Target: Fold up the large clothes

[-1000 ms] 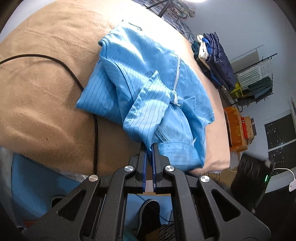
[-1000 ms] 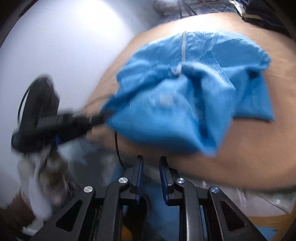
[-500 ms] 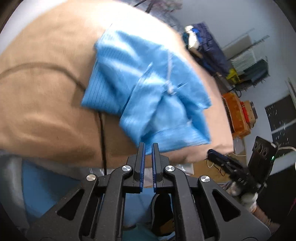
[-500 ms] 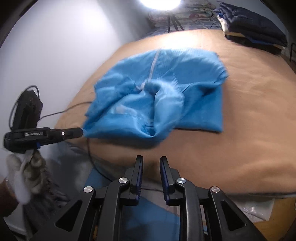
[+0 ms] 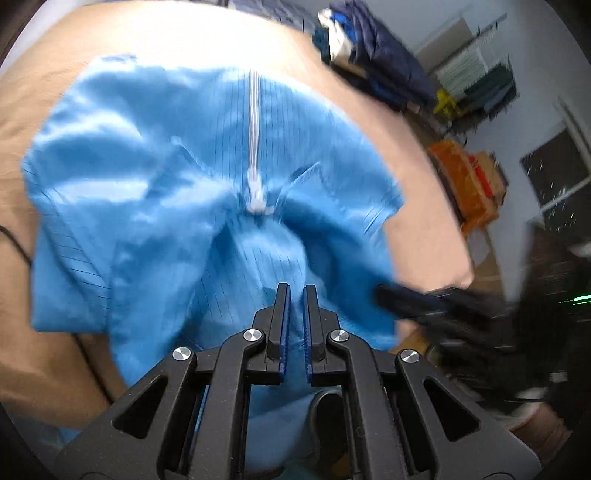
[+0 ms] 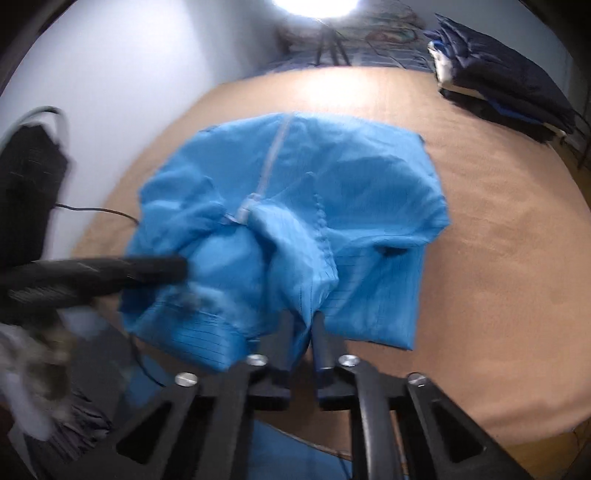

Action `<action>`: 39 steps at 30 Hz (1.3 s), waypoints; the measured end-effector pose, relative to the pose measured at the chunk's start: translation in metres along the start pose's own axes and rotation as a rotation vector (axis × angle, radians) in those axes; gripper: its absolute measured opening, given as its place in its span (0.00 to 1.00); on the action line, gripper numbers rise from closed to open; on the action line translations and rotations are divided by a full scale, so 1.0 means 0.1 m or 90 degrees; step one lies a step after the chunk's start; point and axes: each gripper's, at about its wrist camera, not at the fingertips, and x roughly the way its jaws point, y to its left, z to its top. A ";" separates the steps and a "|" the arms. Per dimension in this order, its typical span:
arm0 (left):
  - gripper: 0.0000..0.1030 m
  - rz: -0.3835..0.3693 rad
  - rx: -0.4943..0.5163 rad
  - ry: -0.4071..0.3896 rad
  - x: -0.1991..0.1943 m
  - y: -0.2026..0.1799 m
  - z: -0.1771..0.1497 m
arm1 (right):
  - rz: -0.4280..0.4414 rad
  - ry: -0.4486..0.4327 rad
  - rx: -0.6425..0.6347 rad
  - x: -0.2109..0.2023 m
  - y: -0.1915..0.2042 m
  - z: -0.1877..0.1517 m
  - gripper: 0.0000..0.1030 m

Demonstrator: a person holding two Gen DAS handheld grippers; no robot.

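Observation:
A blue striped garment (image 5: pixel 177 192) with a white zipper (image 5: pixel 255 147) lies crumpled on the tan surface (image 5: pixel 417 206). It also shows in the right wrist view (image 6: pixel 332 173). My left gripper (image 5: pixel 294 291) is over the garment's near part, its jaws a narrow gap apart with no cloth clearly between them. My right gripper (image 6: pixel 301 321) is at the garment's near edge, with a fold of blue cloth reaching down between its jaws. The frames are blurred. The other gripper shows as a dark blur in each view: the right gripper (image 5: pixel 424 299) and the left gripper (image 6: pixel 110 273).
A pile of dark blue clothes (image 6: pixel 498 81) lies at the far right of the tan surface (image 6: pixel 517 229). A black cable (image 6: pixel 96 210) crosses its left side. Orange boxes (image 5: pixel 465 177) and a rack stand beyond the right edge. A lamp on a tripod (image 6: pixel 325 33) stands at the back.
Both grippers have moved in from off the near edge onto the garment. The left gripper has swung right to face the zipper. Cloth now lies between the right jaws.

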 end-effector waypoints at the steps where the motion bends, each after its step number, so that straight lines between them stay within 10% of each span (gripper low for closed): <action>1: 0.02 0.005 0.002 0.010 0.06 0.02 -0.03 | 0.009 -0.012 -0.014 -0.09 0.03 -0.02 0.02; 7: 0.02 0.003 0.007 0.041 0.10 0.16 -0.14 | 0.046 0.063 -0.082 0.08 0.14 -0.20 0.08; 10: 0.03 -0.023 0.015 0.008 -0.28 0.15 -0.15 | 0.093 0.031 -0.078 -0.16 0.00 -0.17 0.30; 14: 0.05 -0.044 0.017 -0.063 -0.81 0.26 -0.02 | 0.160 -0.059 -0.025 -0.63 -0.38 0.06 0.30; 20: 0.09 0.067 -0.039 -0.130 -0.89 0.79 0.45 | 0.049 -0.124 -0.015 -0.46 -0.60 0.48 0.29; 28: 0.09 0.131 -0.056 -0.046 -0.40 1.31 0.31 | -0.091 -0.025 0.008 0.22 -1.00 0.41 0.26; 39: 0.09 0.075 -0.111 -0.110 -0.81 1.50 0.18 | 0.200 -0.012 0.244 0.02 -1.26 0.05 0.36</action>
